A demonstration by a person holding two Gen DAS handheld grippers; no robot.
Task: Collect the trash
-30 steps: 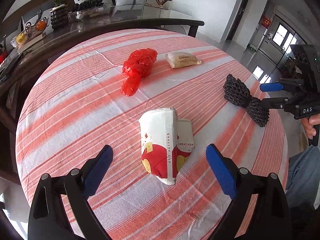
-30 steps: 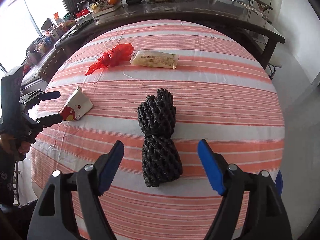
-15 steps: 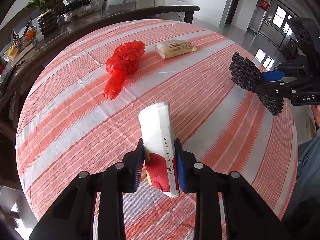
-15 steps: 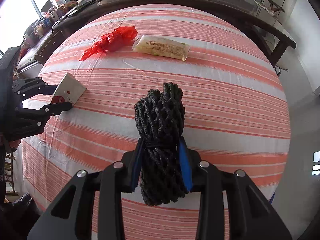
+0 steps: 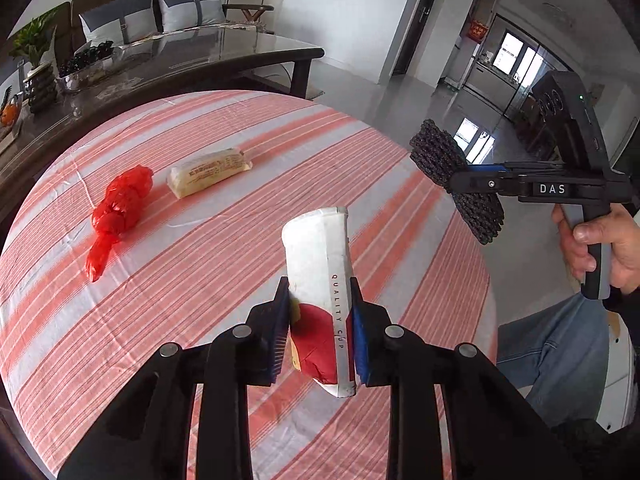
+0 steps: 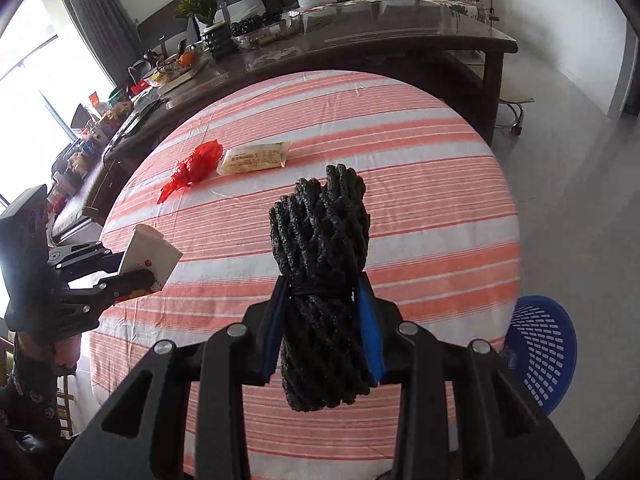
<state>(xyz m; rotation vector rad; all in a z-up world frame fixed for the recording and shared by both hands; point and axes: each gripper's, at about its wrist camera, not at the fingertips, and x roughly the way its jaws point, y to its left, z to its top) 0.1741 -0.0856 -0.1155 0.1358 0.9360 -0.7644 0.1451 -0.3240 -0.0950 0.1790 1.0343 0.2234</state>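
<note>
My left gripper (image 5: pixel 320 328) is shut on a flattened white and red paper cup (image 5: pixel 320 272), held above the striped tablecloth (image 5: pixel 200 280). My right gripper (image 6: pixel 326 320) is shut on a black foam net bundle (image 6: pixel 320 240), also lifted off the table. From the left wrist view the bundle (image 5: pixel 444 160) hangs past the table's right edge in the right gripper (image 5: pixel 468 178). In the right wrist view the cup (image 6: pixel 148 260) sits in the left gripper (image 6: pixel 124 270) at the left. A crumpled red plastic bag (image 5: pixel 120 208) and a pale snack packet (image 5: pixel 208 172) lie on the cloth.
A blue perforated basket (image 6: pixel 540 344) stands on the floor by the table's right side. A dark glass-topped table (image 5: pixel 160 64) with a plant and clutter runs behind the round one. A hand (image 5: pixel 596 248) and denim leg (image 5: pixel 560 340) are at the right.
Both grippers closed on their items, the left on the cup and the right on the black bundle, then lifted them off the cloth. The right gripper carried the bundle toward the table's right edge.
</note>
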